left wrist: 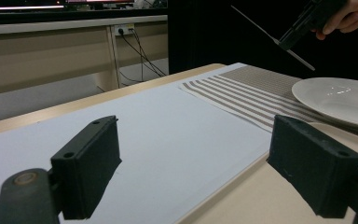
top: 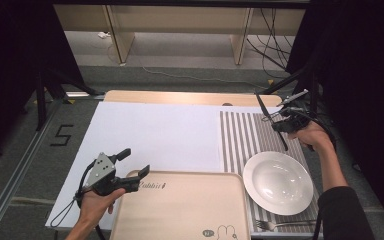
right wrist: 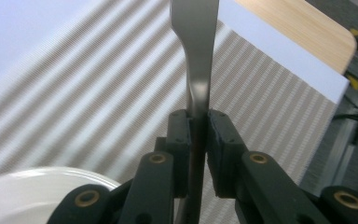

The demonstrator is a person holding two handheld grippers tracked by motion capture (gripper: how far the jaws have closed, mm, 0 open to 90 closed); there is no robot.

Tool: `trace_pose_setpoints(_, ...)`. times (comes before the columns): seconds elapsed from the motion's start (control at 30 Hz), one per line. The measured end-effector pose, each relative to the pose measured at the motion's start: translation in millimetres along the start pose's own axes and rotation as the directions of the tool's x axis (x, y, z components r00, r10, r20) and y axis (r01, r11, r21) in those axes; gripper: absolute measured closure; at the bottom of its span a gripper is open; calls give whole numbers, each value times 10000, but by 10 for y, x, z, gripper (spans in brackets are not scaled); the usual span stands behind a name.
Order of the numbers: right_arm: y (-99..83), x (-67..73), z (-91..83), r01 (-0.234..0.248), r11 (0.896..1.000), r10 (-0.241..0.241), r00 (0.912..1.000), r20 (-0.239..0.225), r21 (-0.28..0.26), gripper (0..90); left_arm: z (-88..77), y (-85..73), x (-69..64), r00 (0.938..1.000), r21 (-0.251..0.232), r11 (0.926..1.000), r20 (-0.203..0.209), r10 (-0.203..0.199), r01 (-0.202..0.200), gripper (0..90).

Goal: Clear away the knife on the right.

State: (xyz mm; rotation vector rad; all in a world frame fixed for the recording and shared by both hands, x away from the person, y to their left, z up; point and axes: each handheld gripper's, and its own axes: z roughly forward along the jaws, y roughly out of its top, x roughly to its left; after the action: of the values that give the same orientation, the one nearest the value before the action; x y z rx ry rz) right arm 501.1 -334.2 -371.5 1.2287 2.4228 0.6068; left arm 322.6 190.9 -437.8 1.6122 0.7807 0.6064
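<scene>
Knife (right wrist: 196, 56) is clamped upright in the right gripper (right wrist: 198, 122) above the mat (top: 240, 135); the left gripper (top: 132, 165) rests wide open, empty, by the tray (top: 180, 210).

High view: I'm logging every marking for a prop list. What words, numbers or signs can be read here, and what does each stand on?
"5": black figure on the grey floor left of the table.
"Rabbit" or similar: dark script on the beige rectangular tray, near its far edge; the letters are blurred, so the reading is unsure.
Small round mark beside a rabbit outline drawing at the tray's near edge: too small to read.
</scene>
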Motion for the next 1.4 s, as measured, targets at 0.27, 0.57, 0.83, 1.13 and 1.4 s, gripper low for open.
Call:
trace_pose_setpoints(0.27,-74,252,-128,-982,9868,846,9906,-1075,-1285,808,-3,0,2,10000,-2,10000,-29,-30,30,158)
trace_pose_setpoints(0.57,-115,584,-317,-1064,9658,559,9759,-2108,-2366,809,-10,6,-6,10000,-33,10000,-1,-52,52,158)
trace_pose_setpoints(0.83,-147,899,-468,-1298,9588,636,9650,-2542,-2527,809,-32,17,-9,10000,-126,9999,8,-13,13,158)
trace_pose_setpoints(1.13,-275,1257,-569,-1091,9633,382,9601,-2770,-2452,808,-37,21,-15,10000,-174,9998,-13,-28,27,158)
trace_pose_setpoints(1.4,-357,1542,-577,-824,9752,154,9510,-3087,-2054,808,-46,21,-14,10000,-173,9998,-46,-32,31,158)
